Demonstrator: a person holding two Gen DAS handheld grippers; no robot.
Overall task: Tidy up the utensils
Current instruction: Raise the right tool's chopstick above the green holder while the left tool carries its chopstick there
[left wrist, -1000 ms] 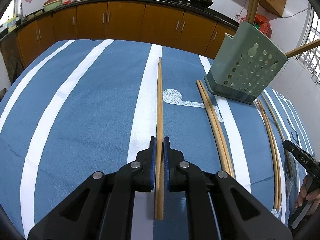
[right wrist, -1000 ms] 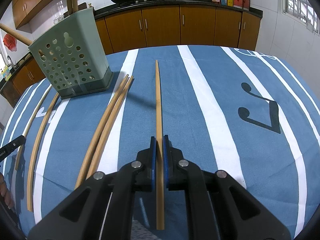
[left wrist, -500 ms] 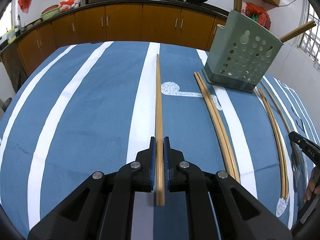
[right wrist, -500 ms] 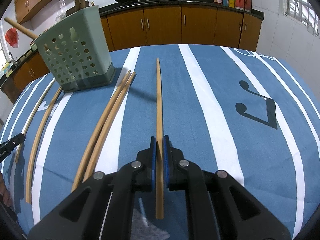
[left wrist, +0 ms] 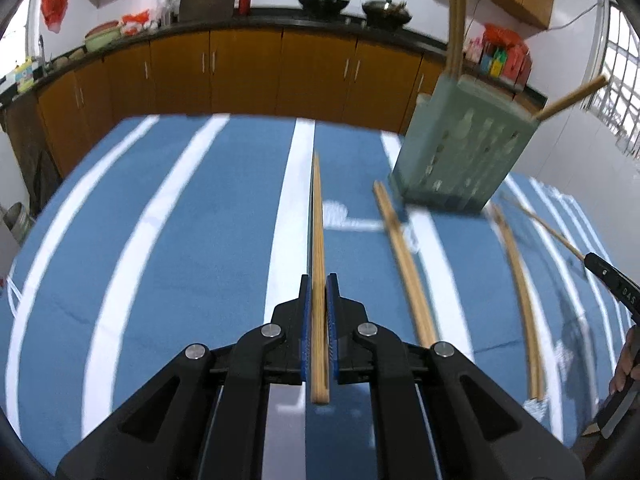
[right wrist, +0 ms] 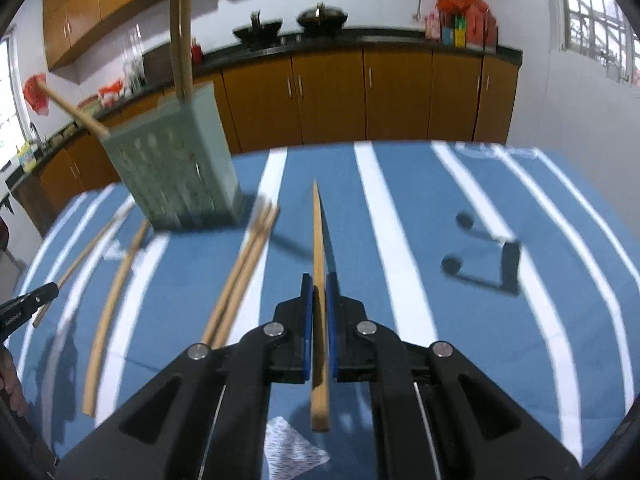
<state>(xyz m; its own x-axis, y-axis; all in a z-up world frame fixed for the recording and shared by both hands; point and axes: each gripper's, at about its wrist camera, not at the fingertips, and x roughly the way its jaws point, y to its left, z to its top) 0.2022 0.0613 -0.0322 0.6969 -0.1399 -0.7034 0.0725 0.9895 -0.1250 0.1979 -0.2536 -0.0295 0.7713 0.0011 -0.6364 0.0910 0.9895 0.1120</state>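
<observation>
A: Item one, left gripper point(left wrist: 316, 300). What is recorded?

B: Jaws are closed narrow on a single chopstick point(left wrist: 318, 240), which is held lengthwise and pointed away toward the far cabinets. Compared with a second ago, the stick is carried higher above the striped worktop point(left wrist: 180, 260); its shadow is now seen beside it.

A: Item two, right gripper point(right wrist: 316, 300)?

B: Jaws are likewise clamped on one chopstick point(right wrist: 319, 248). It too is lifted clear of the cloth since a second ago, and a detached shadow is cast to its right.

A: Item three, the receptacle?

B: A green perforated holder point(left wrist: 460, 160) is stood at the far right in the left view, at the far left in the right view. Sticks are already lodged in it, upright and slanted.

A: Still loose?

B: A pair point(right wrist: 244, 268) is left lying near the holder's base, and two more curved-looking sticks point(right wrist: 112, 300) are laid further left in the right view.

A: Meaning for the task?

B: Pick-up is judged complete for both; transfer to the holder is judged next. Four sticks are left to collect.
</observation>
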